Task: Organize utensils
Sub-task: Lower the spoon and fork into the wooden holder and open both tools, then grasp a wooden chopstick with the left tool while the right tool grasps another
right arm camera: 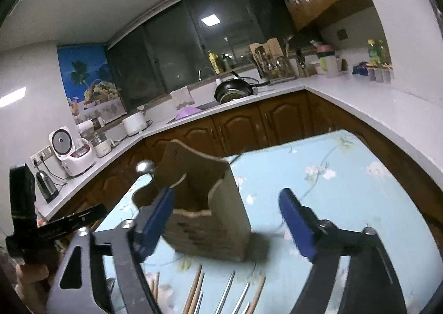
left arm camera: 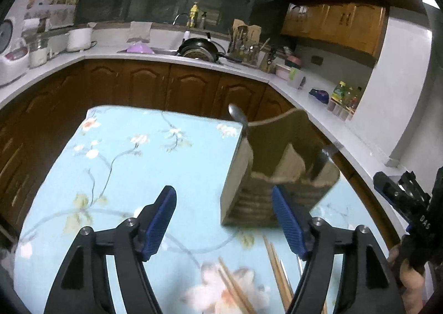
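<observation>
We see both tools wide apart, gripping nothing: left tool, right tool. Wooden holder mid-frame on table, spoon inside; chopsticks bottom.

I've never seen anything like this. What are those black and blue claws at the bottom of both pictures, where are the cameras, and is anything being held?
There is no robot here. A person holds a two-finger gripper in each hand, and each gripper carries a wide-angle camera looking forward along its fingers. So each picture is one gripper's own view.

In the left view, the left gripper shows its blue pads wide apart with nothing between them. The right view shows the right gripper, also open and empty.

Both look at a wooden utensil holder standing on a table with a light blue floral cloth. A metal spoon already stands in the holder. Wooden chopsticks and metal forks still lie on the cloth nearby. Behind is a kitchen counter with a sink and pans.
</observation>
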